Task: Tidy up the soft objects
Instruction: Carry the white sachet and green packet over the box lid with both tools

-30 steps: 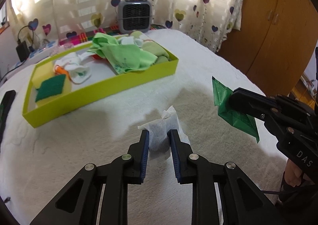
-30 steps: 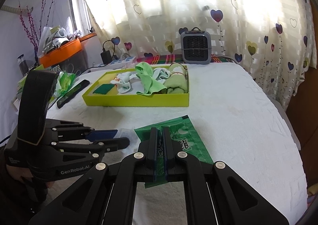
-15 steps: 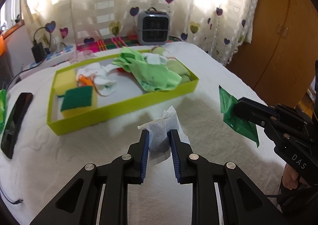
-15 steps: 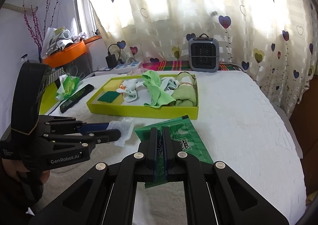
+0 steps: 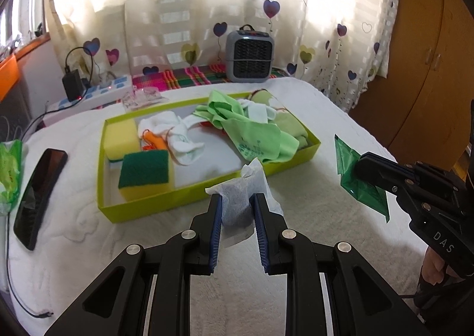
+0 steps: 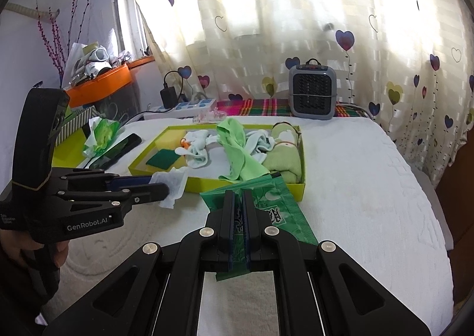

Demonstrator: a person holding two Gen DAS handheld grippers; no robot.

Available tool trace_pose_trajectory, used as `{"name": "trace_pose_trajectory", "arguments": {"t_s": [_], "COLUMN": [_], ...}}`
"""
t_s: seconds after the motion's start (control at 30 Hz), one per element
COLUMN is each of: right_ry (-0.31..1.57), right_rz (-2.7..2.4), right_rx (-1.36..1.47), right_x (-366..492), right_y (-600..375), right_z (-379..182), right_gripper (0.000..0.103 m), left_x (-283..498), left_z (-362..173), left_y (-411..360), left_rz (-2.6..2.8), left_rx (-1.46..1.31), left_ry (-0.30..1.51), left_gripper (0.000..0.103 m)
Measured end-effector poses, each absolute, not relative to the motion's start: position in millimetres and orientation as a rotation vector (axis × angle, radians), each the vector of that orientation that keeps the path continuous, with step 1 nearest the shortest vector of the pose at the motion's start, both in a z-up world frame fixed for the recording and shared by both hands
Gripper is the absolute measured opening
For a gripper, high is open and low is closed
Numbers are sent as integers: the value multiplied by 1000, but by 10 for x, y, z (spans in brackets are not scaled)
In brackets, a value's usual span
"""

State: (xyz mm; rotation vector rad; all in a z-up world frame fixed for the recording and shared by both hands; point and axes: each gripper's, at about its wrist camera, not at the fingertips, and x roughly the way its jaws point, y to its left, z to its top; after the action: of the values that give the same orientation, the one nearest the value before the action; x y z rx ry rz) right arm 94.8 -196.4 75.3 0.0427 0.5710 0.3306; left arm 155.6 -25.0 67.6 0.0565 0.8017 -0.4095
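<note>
My left gripper (image 5: 237, 198) is shut on a white tissue sachet (image 5: 240, 204), held above the white bedcover just in front of the lime-green tray (image 5: 183, 192). My right gripper (image 6: 239, 195) is shut on a flat green packet (image 6: 275, 205), also lifted, near the tray's front right corner. In the left wrist view the right gripper (image 5: 360, 164) shows at the right with the green packet (image 5: 357, 184) hanging from it. The tray holds yellow-green sponges (image 5: 146, 171), white socks (image 5: 177, 134), a green cloth (image 5: 254, 134) and a folded green towel (image 6: 281, 159).
A black phone (image 5: 38, 193) and a green-and-white tissue pack (image 5: 9, 176) lie left of the tray. A grey heater (image 5: 250, 61), power strip (image 5: 97, 92) and charger sit at the back. A wooden wardrobe (image 5: 429, 69) stands at the right. A hand (image 6: 32, 250) holds the left gripper.
Both grippers have risen and moved toward the tray, each still holding its item. The tray now sits nearer and more central in both views.
</note>
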Motion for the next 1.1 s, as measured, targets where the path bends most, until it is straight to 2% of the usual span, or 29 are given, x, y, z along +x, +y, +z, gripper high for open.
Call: {"name": "trace_pose_trajectory", "arguments": {"t_s": [1.1], "right_ry": [553], "right_rz": [340], "right_rx": [-14], "right_x": [1673], "right_y": [-1748], "right_z": [905], "right_gripper": [5], "left_x": [2161], "left_z": [739], "left_y": [-103], "left_rz": [-344], "left_rx": [-9], "left_ry": [791], "left_gripper": [20]}}
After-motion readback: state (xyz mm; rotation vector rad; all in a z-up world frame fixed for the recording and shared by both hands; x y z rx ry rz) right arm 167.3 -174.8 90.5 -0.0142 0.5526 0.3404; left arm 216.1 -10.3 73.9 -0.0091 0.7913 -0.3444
